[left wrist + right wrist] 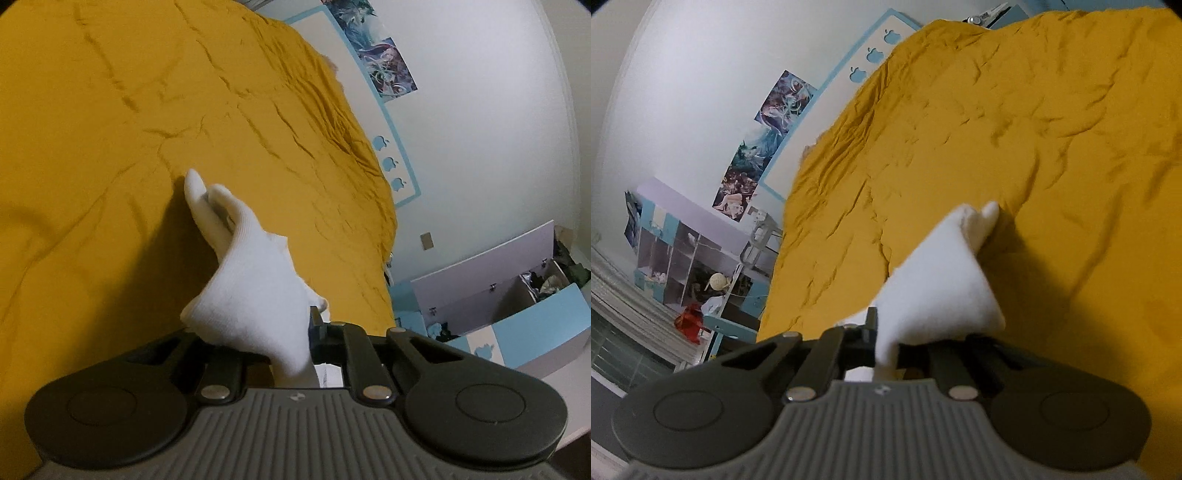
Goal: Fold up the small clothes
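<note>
A white sock (251, 288) hangs from my left gripper (308, 332), which is shut on its cuff end; its toe end reaches down to the yellow bedspread (129, 129). In the right wrist view a white sock (942, 280) is held the same way by my right gripper (886, 343), which is shut on it, with the far end touching the bedspread (1034, 129). I cannot tell whether both grippers hold one sock or two. The fingertips are mostly hidden by the fabric.
The bed's blue and white headboard (391, 122) stands against a white wall with posters (388, 66). An open toy chest (517, 280) is beside the bed. Shelving with clutter (687, 266) and a red object (689, 323) are on the floor.
</note>
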Demonstrator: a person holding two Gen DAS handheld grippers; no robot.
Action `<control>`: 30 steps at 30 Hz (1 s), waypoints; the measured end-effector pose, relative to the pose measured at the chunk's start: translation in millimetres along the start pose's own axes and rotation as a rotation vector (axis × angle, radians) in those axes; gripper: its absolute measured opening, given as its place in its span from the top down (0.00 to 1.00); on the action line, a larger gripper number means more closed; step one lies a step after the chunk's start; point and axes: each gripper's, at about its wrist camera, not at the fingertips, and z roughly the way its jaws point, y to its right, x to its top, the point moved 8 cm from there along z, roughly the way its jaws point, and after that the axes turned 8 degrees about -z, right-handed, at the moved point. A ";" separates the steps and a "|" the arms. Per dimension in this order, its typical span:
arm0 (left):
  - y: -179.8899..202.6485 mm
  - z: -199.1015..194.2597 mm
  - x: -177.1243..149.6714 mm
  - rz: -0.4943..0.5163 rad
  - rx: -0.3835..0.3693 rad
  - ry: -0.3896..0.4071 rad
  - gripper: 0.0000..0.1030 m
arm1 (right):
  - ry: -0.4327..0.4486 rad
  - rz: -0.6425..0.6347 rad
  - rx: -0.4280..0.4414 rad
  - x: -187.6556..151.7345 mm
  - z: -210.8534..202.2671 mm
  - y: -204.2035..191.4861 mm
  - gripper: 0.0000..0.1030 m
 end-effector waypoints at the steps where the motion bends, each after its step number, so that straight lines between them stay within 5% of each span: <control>1: -4.1 -9.5 -11.3 -0.006 0.004 0.000 0.86 | -0.006 0.004 -0.001 -6.1 -13.3 5.1 1.00; 7: -74.7 -28.2 -65.0 -0.134 0.088 -0.062 0.86 | -0.094 0.116 -0.085 -57.3 -56.8 70.8 1.00; 12: -89.2 -28.7 -67.2 -0.058 0.030 -0.072 0.80 | -0.156 0.067 -0.166 -85.7 -54.3 105.7 0.97; 16: -83.0 -51.7 -56.3 -0.029 0.100 -0.114 0.73 | -0.113 0.113 -0.189 -74.9 -91.2 119.2 0.81; 20: -80.9 -92.3 -33.1 0.074 0.219 -0.053 0.55 | -0.029 0.036 -0.176 -50.6 -128.0 104.8 0.51; 23: -62.9 -102.1 -16.1 0.129 0.277 0.007 0.53 | 0.015 -0.073 -0.105 -29.6 -130.6 77.1 0.49; 30: 11.5 -40.1 -9.2 0.355 0.129 0.013 0.35 | 0.007 -0.242 -0.025 -1.0 -43.9 30.0 0.42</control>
